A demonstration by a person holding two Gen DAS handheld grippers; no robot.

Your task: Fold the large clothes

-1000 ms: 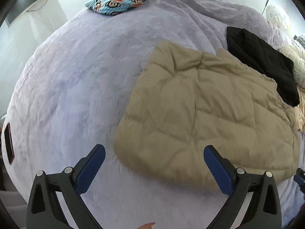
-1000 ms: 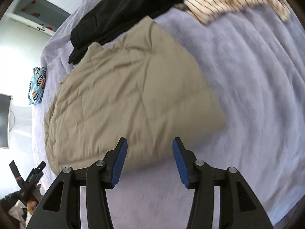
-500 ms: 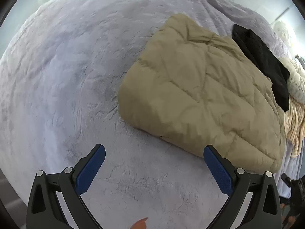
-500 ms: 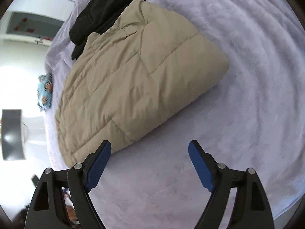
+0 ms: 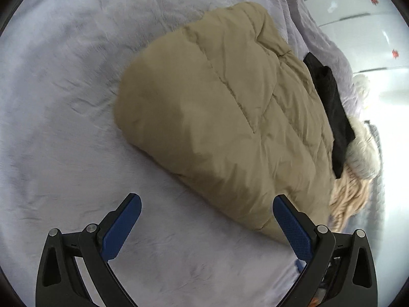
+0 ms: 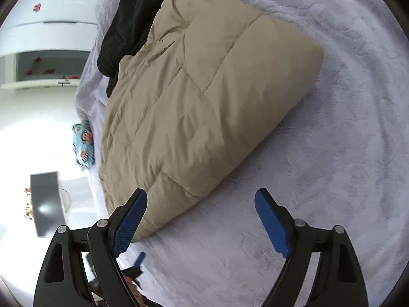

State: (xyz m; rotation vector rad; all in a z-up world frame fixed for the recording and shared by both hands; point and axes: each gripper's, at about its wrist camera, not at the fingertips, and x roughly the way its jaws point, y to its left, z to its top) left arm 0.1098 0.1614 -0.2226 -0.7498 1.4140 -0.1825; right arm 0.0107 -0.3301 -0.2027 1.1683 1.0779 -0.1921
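Left gripper (image 5: 207,223): fingers spread wide, nothing between the blue pads (image 5: 120,230). It hangs over the lavender blanket (image 5: 64,128); its right pad sits just in front of the jacket's near corner, contact unclear.

Right gripper (image 6: 200,220): fingers also spread wide, nothing pinched. Its left pad (image 6: 129,223) overlaps the jacket's near edge in the view; can't tell if it touches. Right pad is over bare blanket (image 6: 345,153).

Tan quilted jacket (image 5: 230,117) lies folded on the blanket, a puffy bundle. In left wrist view it fills the centre, running from 12 down to 4 o'clock. In right wrist view the jacket (image 6: 194,107) runs from 12 to 7 o'clock, folded edge facing 3.

Black garment (image 5: 332,107) lies against the jacket's far side, at 3 o'clock in left view; in right view it (image 6: 133,18) is at 11. Cream knit (image 5: 352,192) sits past the black one at 4 o'clock in left view.

Monkey-print blue cloth (image 6: 83,143) at 9 o'clock in right view, at the blanket's edge, just beside the jacket. White cabinets (image 6: 46,25) at 10.

Tip of the left gripper shows at 7 o'clock in right view, low, slightly blurred.
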